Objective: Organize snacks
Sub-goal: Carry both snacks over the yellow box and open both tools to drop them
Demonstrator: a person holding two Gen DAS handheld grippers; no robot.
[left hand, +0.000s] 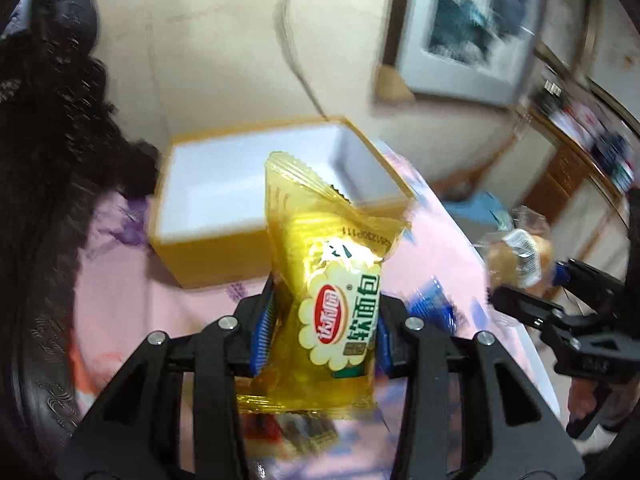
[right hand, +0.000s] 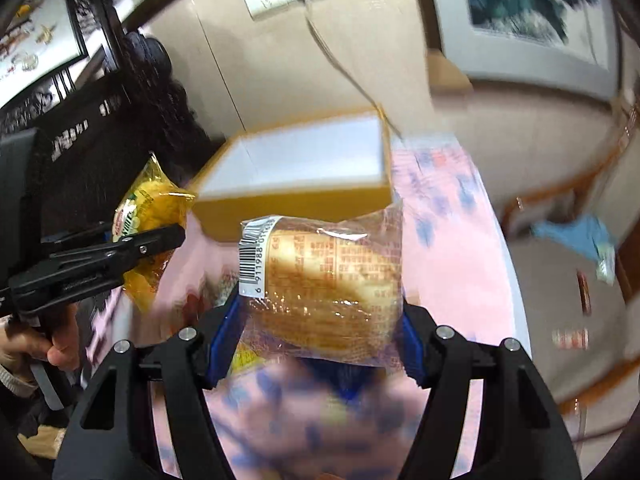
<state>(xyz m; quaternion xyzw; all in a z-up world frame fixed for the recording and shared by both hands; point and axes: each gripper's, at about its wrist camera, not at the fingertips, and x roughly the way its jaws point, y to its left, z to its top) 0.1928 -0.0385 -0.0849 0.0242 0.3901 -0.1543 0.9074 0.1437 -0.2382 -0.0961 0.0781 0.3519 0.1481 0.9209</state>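
The left gripper (left hand: 324, 328) is clamped on a yellow soft-bread packet (left hand: 332, 300), which stands upright between its blue pads above the pink tabletop (left hand: 120, 300). The right gripper (right hand: 316, 336) pinches a clear-wrapped bread roll (right hand: 328, 280) lying crosswise between its pads. Beyond both packets sits an open yellow box (left hand: 224, 256) with a white lining.

Glossy wrappers, matt box and cloth

The yellow bread packet (left hand: 336, 280) is shiny see-through plastic film; the clear bread packet (right hand: 328, 280) likewise, crinkled. The cardboard box (left hand: 216, 256) looks matt, lined smooth white. The pink tablecloth (left hand: 132, 300) looks soft.
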